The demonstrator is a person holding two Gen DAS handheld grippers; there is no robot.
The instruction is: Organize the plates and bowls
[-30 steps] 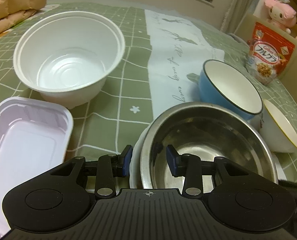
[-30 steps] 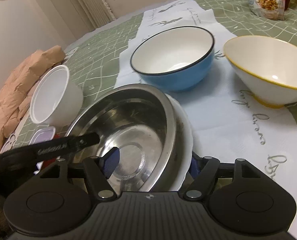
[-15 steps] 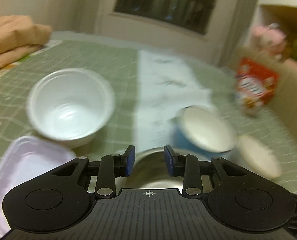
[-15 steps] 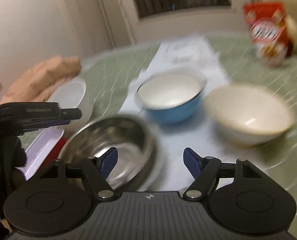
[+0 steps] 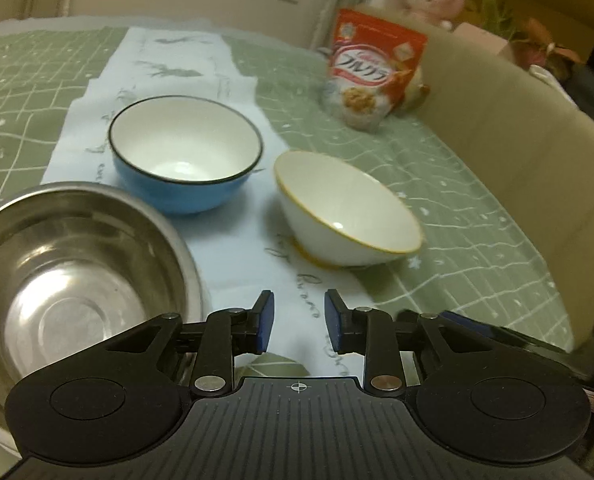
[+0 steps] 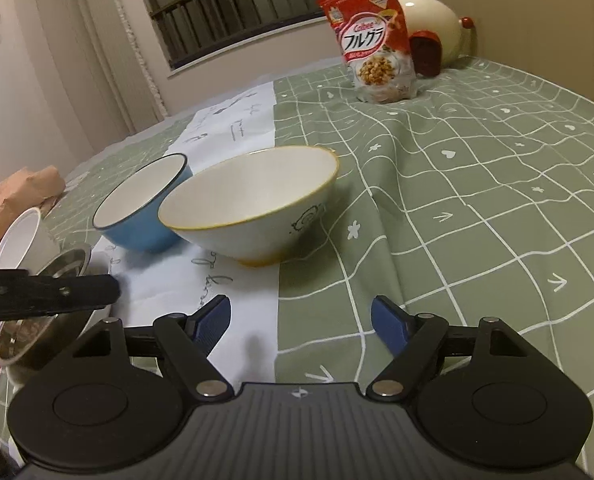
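Tabletop [image 6: 497, 200] under green grid cloth; its far edge shows, near edge is hidden behind both tools. White runner [image 5: 185, 56] is partly covered by bowls. Steel bowl [image 5: 69, 280] sits toward the near-left, cut off by the frame; what's under it is unclear. Blue bowl [image 5: 185, 152] and yellow-rimmed white bowl [image 5: 345, 208] sit mid-tabletop, just beside each other on the runner. Cereal bag [image 6: 373, 44] is upright near the far edge. Open cloth to the right of the bowls. Right tool [image 6: 301, 320]: jaws wide apart, nothing between. Left tool [image 5: 299, 320]: jaws closing, narrow gap, empty, over the runner.
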